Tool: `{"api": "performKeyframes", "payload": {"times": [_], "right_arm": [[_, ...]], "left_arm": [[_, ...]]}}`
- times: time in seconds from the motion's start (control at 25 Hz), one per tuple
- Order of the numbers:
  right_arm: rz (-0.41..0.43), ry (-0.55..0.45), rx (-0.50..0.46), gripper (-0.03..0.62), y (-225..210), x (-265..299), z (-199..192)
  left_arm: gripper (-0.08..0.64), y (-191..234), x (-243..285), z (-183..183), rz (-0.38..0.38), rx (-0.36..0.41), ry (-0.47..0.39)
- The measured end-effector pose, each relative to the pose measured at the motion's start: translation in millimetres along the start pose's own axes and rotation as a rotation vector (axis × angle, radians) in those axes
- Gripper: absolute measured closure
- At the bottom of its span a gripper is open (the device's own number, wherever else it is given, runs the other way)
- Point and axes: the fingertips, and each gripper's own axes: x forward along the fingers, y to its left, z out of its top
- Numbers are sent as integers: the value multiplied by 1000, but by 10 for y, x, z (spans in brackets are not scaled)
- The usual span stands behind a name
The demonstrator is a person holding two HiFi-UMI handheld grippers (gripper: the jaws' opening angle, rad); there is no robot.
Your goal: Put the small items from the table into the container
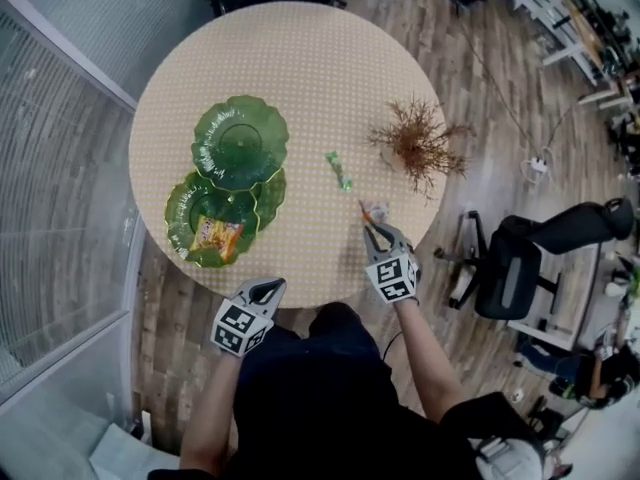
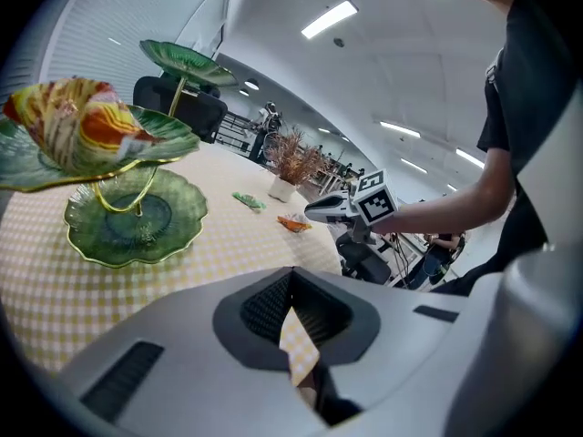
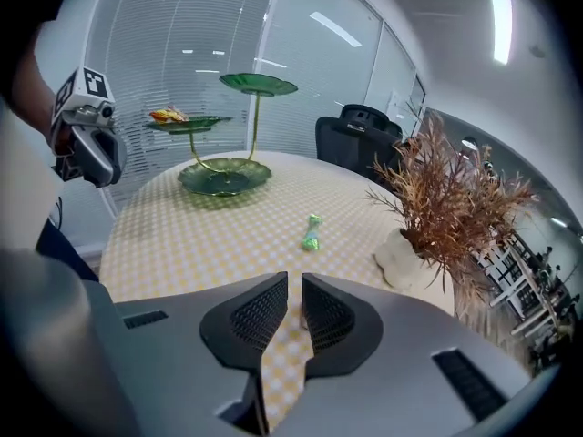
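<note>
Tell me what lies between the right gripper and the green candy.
An orange candy, just off the tips of the right gripper; past it, bare table up to the green candy. The head view shows it.

No word, number or brand is legible. The marker cube [image 1: 240, 328] on the left gripper [image 1: 268, 286] and the second cube [image 1: 392, 276] on the right gripper [image 1: 368, 215] show only black-and-white squares (patterns, not letters). Print on the orange packet [image 1: 217, 234] in the green stand [image 1: 203, 128] is too blurred to read.

Table [image 1: 300, 78]: yellow-white check. Dishes [image 1: 240, 143]: green. Candy [image 1: 338, 170]: green. Packet [image 1: 217, 234]: orange, yellow, red. Wrapper [image 2: 293, 224]: orange. Plant [image 1: 420, 143]: brown.
</note>
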Motion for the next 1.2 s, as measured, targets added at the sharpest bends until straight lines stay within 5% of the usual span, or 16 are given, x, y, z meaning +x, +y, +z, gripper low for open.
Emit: {"api": "performKeyframes", "payload": {"times": [0.12,0.28,0.6,0.68,1.2], "right_arm": [[14,47,7,440,-228,131,-188],[46,77,-9,426,-402,277,-367],[102,73,-37,438,-491,422,-447],[110,76,-33,531,-487,435,-463],[160,85,-49,548,-323,252,-447]], "left_arm": [[557,-51,203,48,22,-28,-8],[557,-95,386,100,68,-55,-21],[557,-139,582,135,138,-92,-32],[557,-136,598,141,150,-95,-34],[557,-159,601,253,153,-80,-66]]}}
